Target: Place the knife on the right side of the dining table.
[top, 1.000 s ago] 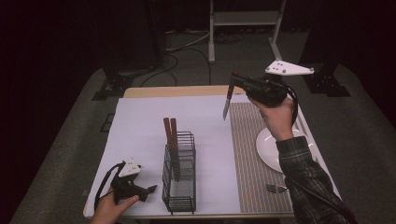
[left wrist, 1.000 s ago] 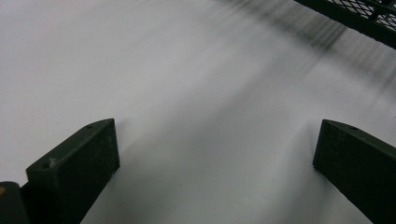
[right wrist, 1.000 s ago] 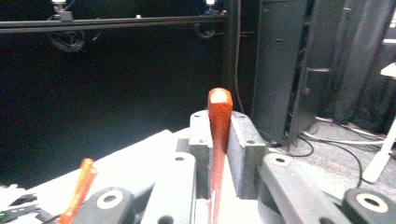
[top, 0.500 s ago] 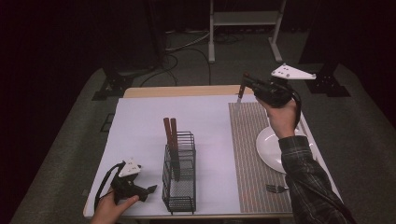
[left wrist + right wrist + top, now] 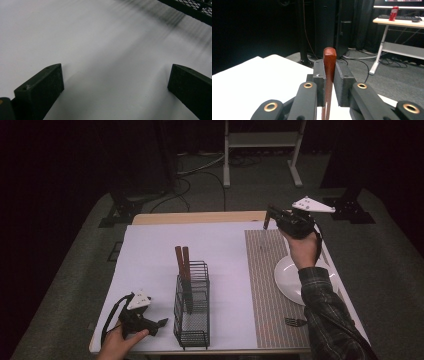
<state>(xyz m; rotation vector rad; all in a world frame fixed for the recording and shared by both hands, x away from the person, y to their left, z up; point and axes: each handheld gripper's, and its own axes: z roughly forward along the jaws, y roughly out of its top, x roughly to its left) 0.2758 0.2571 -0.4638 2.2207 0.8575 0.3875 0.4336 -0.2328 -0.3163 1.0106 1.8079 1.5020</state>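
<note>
Over the far end of the striped placemat point(image 5: 270, 285), the right gripper point(image 5: 268, 218) is clamping a wooden-handled knife point(image 5: 329, 75), handle between the pads, blade hanging down toward the mat. Beside it, a white plate point(image 5: 287, 277) is lying on the mat, with a fork point(image 5: 295, 322) near the front edge. At the near left, the left gripper point(image 5: 159, 324) is resting on the white table point(image 5: 150, 250), jaws spread wide with nothing between them, beside the wire caddy point(image 5: 192, 312) holding two more wooden handles point(image 5: 182, 262).
</note>
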